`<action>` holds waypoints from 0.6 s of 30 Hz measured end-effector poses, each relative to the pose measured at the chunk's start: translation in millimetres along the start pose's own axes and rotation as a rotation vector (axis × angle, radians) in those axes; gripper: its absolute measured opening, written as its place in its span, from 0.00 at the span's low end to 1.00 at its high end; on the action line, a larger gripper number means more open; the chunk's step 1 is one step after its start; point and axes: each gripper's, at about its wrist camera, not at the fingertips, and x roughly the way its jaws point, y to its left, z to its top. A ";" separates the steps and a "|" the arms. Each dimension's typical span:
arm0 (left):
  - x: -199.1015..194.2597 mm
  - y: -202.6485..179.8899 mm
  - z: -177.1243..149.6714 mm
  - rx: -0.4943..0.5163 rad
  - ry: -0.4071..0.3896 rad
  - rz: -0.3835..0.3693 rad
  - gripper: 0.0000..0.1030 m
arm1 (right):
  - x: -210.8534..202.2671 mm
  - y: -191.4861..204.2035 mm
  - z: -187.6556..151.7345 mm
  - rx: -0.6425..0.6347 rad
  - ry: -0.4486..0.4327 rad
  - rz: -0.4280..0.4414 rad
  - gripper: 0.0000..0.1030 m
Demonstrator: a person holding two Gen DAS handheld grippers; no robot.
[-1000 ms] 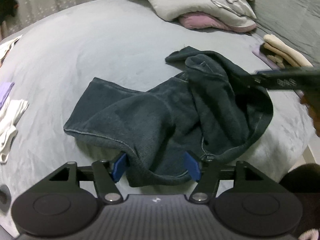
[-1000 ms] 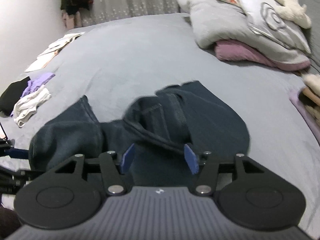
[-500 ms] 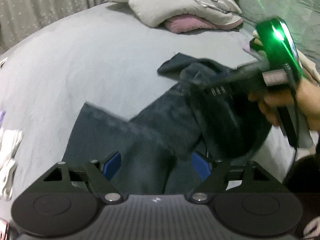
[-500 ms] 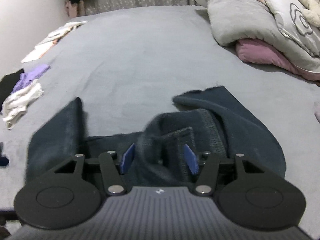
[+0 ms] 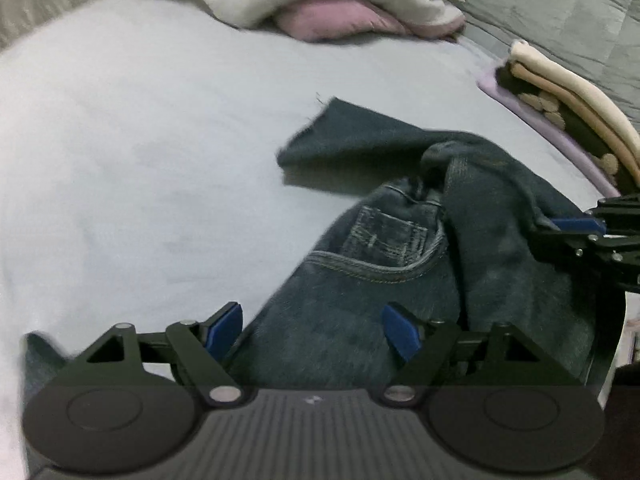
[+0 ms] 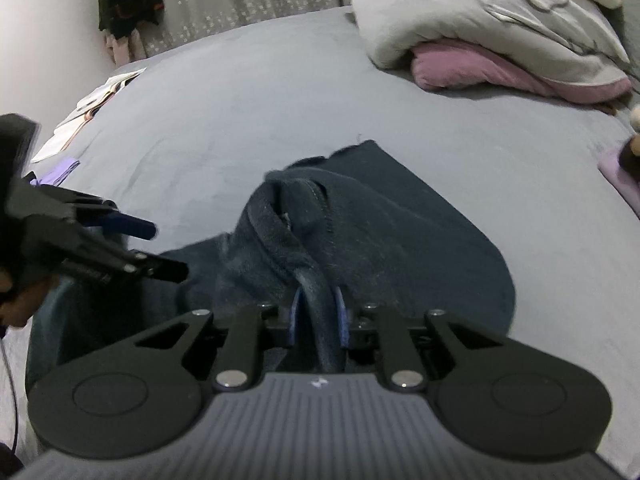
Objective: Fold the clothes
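On the grey bed (image 6: 280, 92) the right gripper (image 6: 318, 312) was closing, pinching a fold of the dark jeans (image 6: 400, 232), while the left gripper (image 5: 312, 332), spread, was narrowing over denim lying between its fingers.

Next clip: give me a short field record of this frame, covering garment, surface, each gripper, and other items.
garment: dark jeans, crumpled, unfolded
surface: grey bed
left gripper: jaws closing, wide apart over the denim, pads not pressing
right gripper: jaws closing on a bunched fold of the jeans
other items: folded clothes stack, pillows
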 end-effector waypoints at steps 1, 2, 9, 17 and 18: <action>6.1 2.5 3.0 -0.010 0.013 -0.029 0.73 | -1.6 -5.8 -3.2 0.002 0.003 -0.003 0.18; 11.7 5.6 6.1 -0.025 0.027 -0.054 0.74 | -2.2 -9.3 -5.1 0.005 0.006 -0.005 0.18; 22.1 28.4 10.7 -0.147 0.062 -0.088 0.29 | -2.9 -18.2 -8.7 0.030 0.034 0.013 0.21; 0.1 40.2 -3.2 -0.240 -0.025 -0.032 0.25 | -4.8 10.0 14.8 0.017 0.002 0.030 0.34; -0.1 38.5 -2.0 -0.225 -0.027 -0.027 0.34 | -3.6 13.1 17.4 0.011 0.003 0.029 0.36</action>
